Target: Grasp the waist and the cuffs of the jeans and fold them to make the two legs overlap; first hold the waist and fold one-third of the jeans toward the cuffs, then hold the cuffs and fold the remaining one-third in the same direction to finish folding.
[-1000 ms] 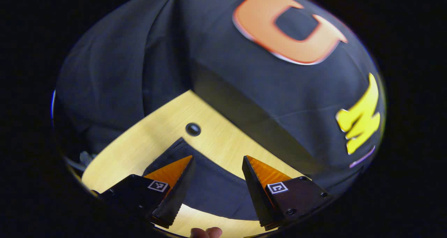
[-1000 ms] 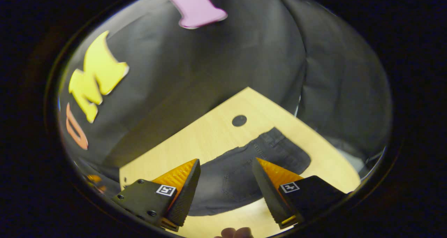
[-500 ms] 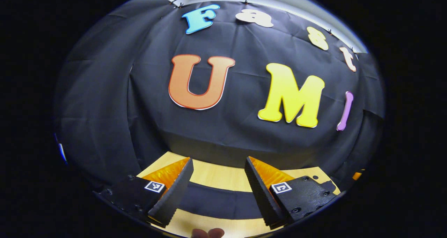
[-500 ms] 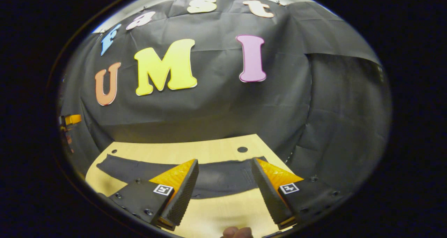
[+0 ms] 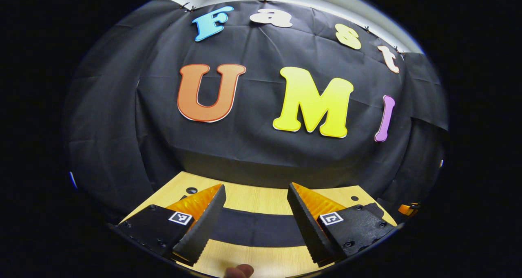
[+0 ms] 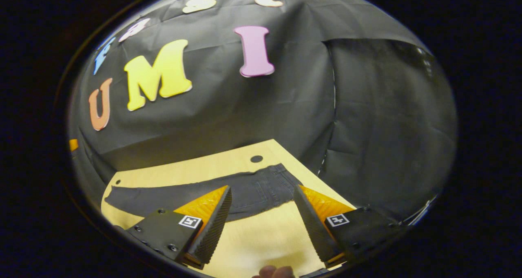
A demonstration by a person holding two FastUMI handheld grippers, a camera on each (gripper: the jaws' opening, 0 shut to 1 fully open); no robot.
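the jeans point(image 6: 191, 194) are lying stretched out as a long dark band on the wooden surface point(image 6: 253, 237), just ahead of both hand-held grippers and running across their line of sight. seen from the right hand-held gripper point(image 6: 261, 212), the waist end with its pocket stitching is sitting ahead and slightly to the right of the fingers, near a small hole in the surface point(image 6: 256, 159), while the legs are trailing off to the left toward the far edge. seen from the left hand-held gripper point(image 5: 255, 212), the dark band of the jeans point(image 5: 257, 231) is crossing between and beyond the fingers, with bare wood on both sides of it. both hand-held grippers are standing released, jaws spread wide with nothing between them, and neither is touching the cloth; they are hovering above the surface, pointing more at the booth wall than down. a fingertip of the person point(image 6: 273, 272) is showing at the bottom edge behind the right one. the jeans are looking narrow, which suggests the legs may already be overlapping, though i cannot tell that for sure from this low angle. no third-fold is showing: the band is lying at full length, so folding the waist toward the cuffs and then folding the cuffs over both seem to be still ahead.
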